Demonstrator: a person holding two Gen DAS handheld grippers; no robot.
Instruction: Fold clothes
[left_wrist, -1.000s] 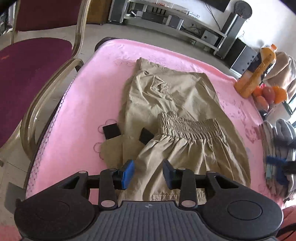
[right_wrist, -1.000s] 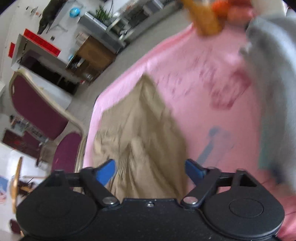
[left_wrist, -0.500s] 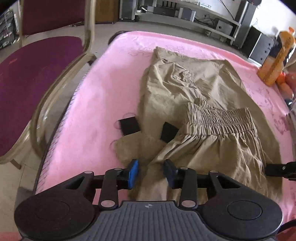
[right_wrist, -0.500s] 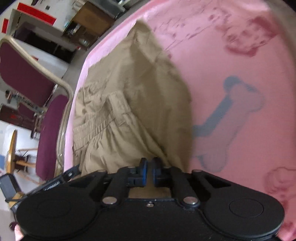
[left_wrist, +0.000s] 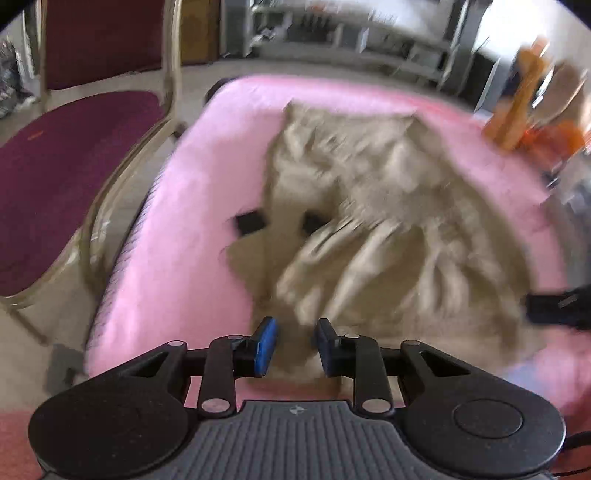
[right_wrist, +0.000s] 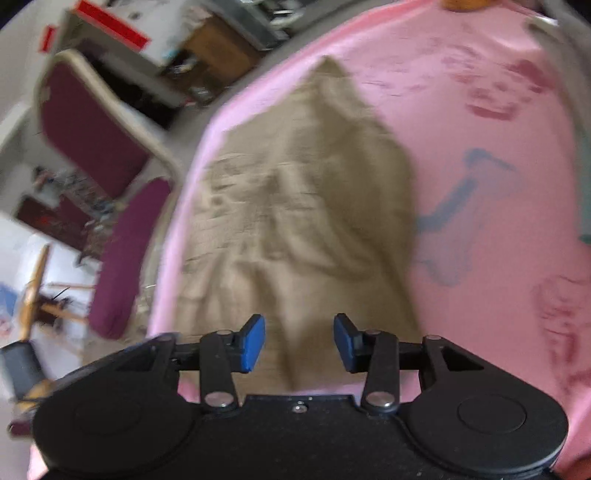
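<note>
Khaki gathered-waist cotton trousers (left_wrist: 373, 206) lie part-folded and rumpled on your pink-clothed counter (left_wrist: 207, 206), their hem between both your left claw (left_wrist: 293, 345) and right claw (right_wrist: 299, 341), each half-open and gripping nothing, the right's jaws just reopened; the final fold and smoothing look undone.

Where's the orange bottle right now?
In the left wrist view the orange bottle stands at the far right edge of the pink tablecloth, beyond the khaki trousers, next to some blurred orange fruit.
</note>
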